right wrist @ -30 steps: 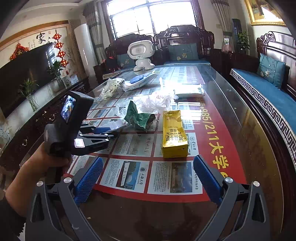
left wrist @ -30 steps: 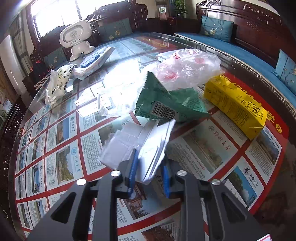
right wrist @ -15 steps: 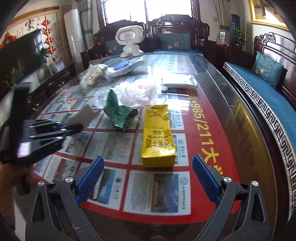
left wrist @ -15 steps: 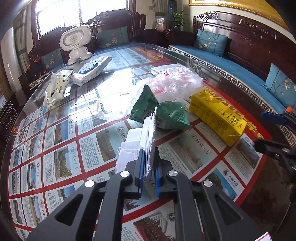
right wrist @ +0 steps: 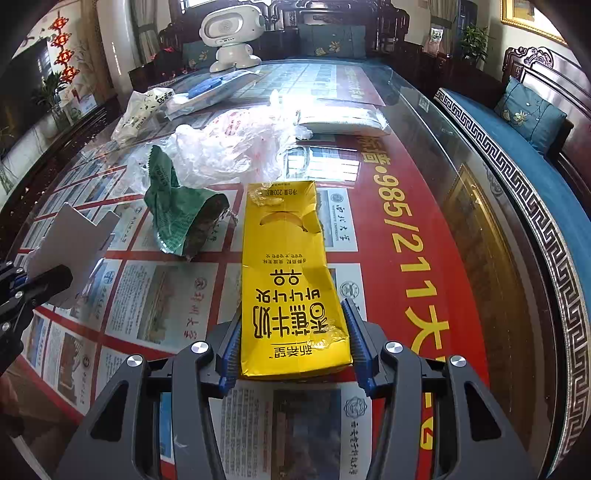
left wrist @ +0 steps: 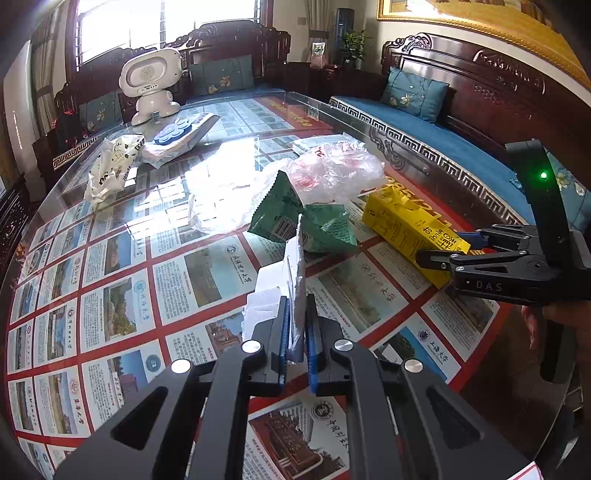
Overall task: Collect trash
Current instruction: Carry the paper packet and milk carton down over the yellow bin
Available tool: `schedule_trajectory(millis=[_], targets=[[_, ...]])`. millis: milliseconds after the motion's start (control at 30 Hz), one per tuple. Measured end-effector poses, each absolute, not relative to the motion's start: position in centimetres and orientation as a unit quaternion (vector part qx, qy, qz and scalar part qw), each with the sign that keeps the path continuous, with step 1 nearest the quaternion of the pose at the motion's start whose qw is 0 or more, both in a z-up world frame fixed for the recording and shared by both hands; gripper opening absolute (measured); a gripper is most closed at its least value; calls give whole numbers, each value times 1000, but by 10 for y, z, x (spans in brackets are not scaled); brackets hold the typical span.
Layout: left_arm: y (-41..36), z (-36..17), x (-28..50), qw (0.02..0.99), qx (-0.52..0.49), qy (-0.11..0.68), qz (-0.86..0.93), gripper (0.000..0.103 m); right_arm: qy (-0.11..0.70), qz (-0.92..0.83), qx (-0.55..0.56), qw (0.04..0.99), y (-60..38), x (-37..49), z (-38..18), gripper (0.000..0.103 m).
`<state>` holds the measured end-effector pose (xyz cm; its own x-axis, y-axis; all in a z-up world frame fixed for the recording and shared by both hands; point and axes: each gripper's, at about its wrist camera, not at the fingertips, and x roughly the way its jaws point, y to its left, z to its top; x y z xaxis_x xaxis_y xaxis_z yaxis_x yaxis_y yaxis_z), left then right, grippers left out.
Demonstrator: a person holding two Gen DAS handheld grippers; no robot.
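My left gripper (left wrist: 295, 306) is shut on a folded white paper (left wrist: 295, 273) and holds it upright above the glass table (left wrist: 110, 295). Seen from the right wrist, that paper (right wrist: 70, 240) sticks up at the left edge. A yellow milk carton (right wrist: 288, 266) lies flat, its near end between the blue pads of my right gripper (right wrist: 291, 314). Its jaws are closing and both pads meet the carton's sides. From the left wrist, the right gripper (left wrist: 439, 245) sits at the carton (left wrist: 406, 225). A torn green wrapper (right wrist: 177, 214) and a crumpled clear plastic bag (right wrist: 229, 147) lie just beyond.
Farther back stand a white robot toy (right wrist: 231, 33), a wipes pack with a blue lid (right wrist: 210, 92), a white printed bag (right wrist: 140, 110) and a flat white pack (right wrist: 343, 118). A blue-cushioned wooden bench (right wrist: 535, 221) runs along the table's right edge.
My right gripper came down and forward over the yellow carton and narrowed its jaws onto it. My left gripper closed fully on the white paper and lifted it a little.
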<state>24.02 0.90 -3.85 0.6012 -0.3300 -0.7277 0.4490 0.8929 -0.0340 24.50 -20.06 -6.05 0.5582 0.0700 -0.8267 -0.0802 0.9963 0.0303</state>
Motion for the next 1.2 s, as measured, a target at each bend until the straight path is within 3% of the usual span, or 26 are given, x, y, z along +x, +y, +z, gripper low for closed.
schedule_trajectory(millis=[400, 800, 1200], targets=[[-1, -19, 184, 896, 81, 372, -229, 9, 428, 84, 13, 900, -202, 161, -25, 48], [-23, 9, 42, 894, 116, 321, -289, 9, 387, 168, 14, 906, -187, 16, 5, 48], [-4, -20, -95, 888, 93, 324, -314, 9, 392, 190, 8, 900, -187, -125, -15, 48]])
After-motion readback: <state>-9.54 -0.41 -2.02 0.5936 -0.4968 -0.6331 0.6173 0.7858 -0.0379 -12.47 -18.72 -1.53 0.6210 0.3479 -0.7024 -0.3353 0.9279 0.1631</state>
